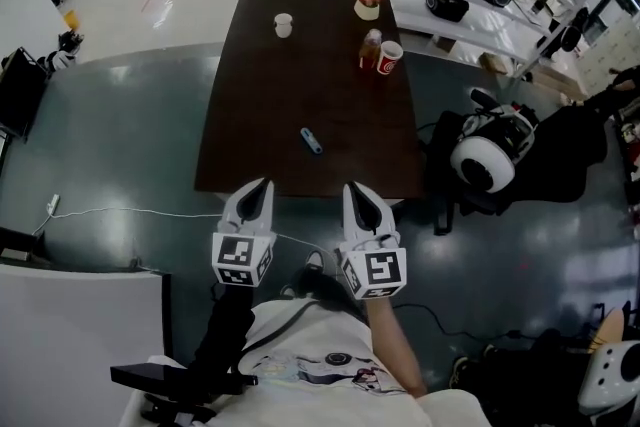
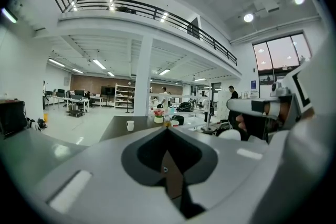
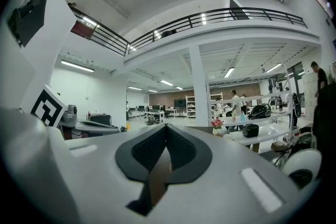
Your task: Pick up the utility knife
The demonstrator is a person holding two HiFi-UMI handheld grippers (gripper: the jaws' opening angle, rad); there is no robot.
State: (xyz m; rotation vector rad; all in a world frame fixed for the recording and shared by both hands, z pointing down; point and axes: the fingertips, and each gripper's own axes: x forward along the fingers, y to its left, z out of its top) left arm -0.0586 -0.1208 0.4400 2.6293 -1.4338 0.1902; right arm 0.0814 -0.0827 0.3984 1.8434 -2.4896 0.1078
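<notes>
Now approaching: my left gripper and right gripper both pressed together, empty, at near edge of table. Utility knife lies ahead, untouched. Next calls for spreading one pair to straddle it.

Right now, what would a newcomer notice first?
The long dark table mid-floor, with a small blue utility knife lying alone near its front edge. Just short of that edge, the left gripper and right gripper hover side by side, fingers shut and empty. A red cup stands toward its far right corner.
</notes>
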